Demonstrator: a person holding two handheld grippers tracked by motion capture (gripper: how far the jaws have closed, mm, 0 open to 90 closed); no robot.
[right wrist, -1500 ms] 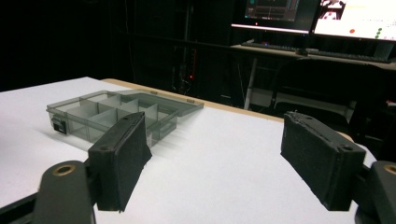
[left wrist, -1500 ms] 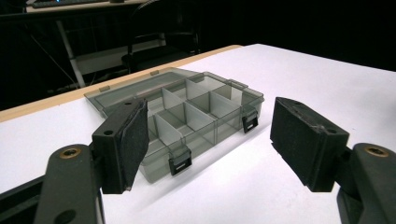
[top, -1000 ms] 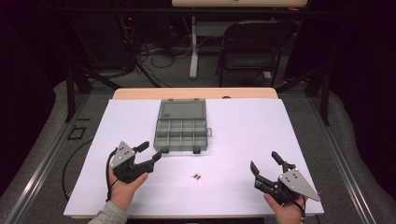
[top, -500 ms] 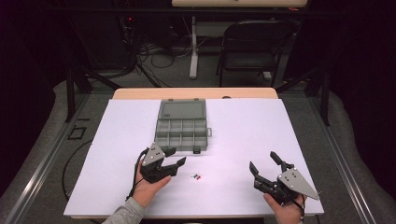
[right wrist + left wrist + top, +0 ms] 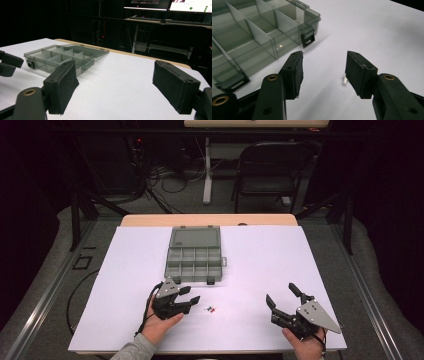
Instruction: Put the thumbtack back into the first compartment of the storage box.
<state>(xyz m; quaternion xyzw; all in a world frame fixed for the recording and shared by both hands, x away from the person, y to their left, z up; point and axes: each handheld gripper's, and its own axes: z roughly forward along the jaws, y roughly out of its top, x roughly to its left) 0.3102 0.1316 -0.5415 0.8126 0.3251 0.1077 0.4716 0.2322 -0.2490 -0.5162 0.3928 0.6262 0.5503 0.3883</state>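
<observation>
An open grey compartment box (image 5: 195, 255) lies in the middle of the white table, its lid flat behind it; the box (image 5: 249, 37) (image 5: 60, 58) has empty-looking compartments. A few tiny parts (image 5: 210, 309), white, red and green, lie in front of it. My left gripper (image 5: 192, 296) is open, its jaws pointing right, just left of the small parts. A white part (image 5: 344, 81) lies on the table between its jaws, close to the right-hand one. My right gripper (image 5: 281, 295) is open wide near the front right, holding nothing.
The white sheet (image 5: 310, 265) covers the table to its front edge. Beyond the far edge stand a black folding chair (image 5: 272, 167), a table leg and cables on the floor. Monitors (image 5: 172, 3) glow at the back.
My left gripper has moved right along the front of the table, from the left side to just beside the small parts. The right gripper has stayed put.
</observation>
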